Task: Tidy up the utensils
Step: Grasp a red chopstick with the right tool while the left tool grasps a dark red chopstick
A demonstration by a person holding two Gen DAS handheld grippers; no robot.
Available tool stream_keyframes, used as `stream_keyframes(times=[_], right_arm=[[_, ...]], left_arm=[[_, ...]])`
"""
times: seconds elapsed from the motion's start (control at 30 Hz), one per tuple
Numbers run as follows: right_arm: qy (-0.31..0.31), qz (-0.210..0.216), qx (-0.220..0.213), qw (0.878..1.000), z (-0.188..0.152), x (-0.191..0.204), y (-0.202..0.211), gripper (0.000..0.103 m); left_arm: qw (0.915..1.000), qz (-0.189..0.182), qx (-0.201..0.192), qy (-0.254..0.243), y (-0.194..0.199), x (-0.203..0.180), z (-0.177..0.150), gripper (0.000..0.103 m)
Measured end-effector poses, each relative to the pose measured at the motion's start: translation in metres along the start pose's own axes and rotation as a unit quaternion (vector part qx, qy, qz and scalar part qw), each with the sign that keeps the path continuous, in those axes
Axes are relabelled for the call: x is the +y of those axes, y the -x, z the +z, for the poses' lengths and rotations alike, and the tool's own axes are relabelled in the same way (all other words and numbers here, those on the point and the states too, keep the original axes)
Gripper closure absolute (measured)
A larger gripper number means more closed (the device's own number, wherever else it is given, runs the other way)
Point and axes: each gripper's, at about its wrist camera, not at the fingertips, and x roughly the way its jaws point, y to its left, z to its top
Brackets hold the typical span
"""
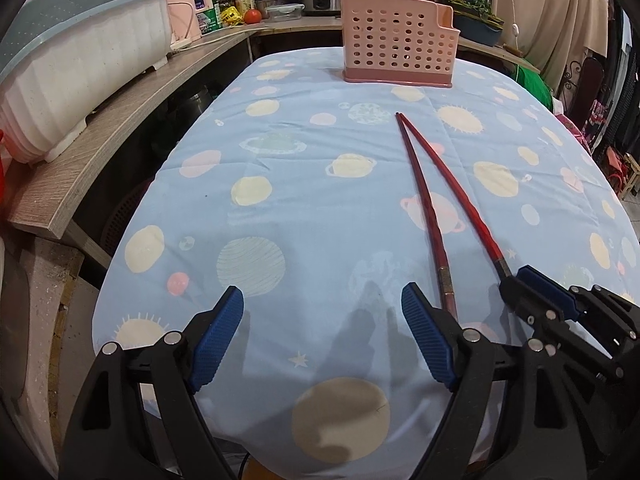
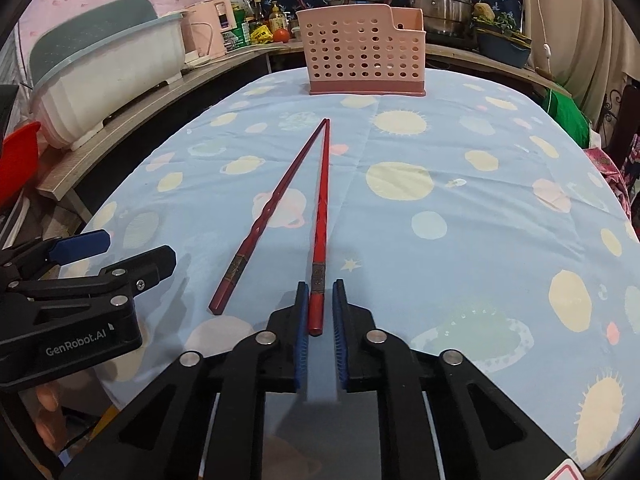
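— How did the left gripper (image 1: 322, 308) stand?
— Jaws spread wide, angled downward, holding nothing.
— And the right gripper (image 2: 320, 304)?
— Jaws drawn close, tilted down alongside the left.

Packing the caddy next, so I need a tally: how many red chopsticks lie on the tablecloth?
2. One chopstick has its butt end between the right tongs; the other chopstick lies free just left of it, tips meeting. More stand in background pots.

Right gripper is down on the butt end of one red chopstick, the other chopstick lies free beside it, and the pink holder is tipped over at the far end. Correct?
Not quite: the pink holder stands upright, as the right wrist view shows. The right gripper is at one chopstick's butt end; the other chopstick lies free.
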Motion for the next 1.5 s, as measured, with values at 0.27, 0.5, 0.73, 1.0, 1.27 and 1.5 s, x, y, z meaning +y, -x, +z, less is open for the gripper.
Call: stream_keyframes(times=[0.27,0.5,0.73,1.0,1.27,1.5], right_arm=[[-0.027,-0.016,-0.006,0.999,-0.005,-0.018,0.007,0.096],[-0.060,-0.024,-0.007,0.998,-0.011,-0.039,0.015,0.096],[-0.062,-0.021,-0.008,0.998,-0.015,-0.042,0.018,0.096],[-0.060,-0.020,-0.009,0.998,-0.015,-0.040,0.019,0.096],[-0.054,-0.017,-0.008,0.998,-0.017,-0.036,0.021,0.096],[-0.055,-0.013,-0.017,0.998,-0.014,-0.035,0.033,0.096]], left_arm=[[0.9996,-0.027,-0.002,-0.011,0.004,-0.014,-0.001,0.019],[0.9986,-0.045,0.004,-0.028,-0.003,-0.037,0.000,0.020],[0.9979,-0.052,0.024,-0.031,-0.019,-0.049,0.000,0.037],[0.9979,-0.052,0.014,-0.036,-0.015,-0.051,0.000,0.078],[0.9967,-0.068,0.014,-0.042,-0.011,-0.053,-0.003,0.096],[0.9964,-0.077,0.006,-0.036,0.003,-0.049,0.000,0.096]])
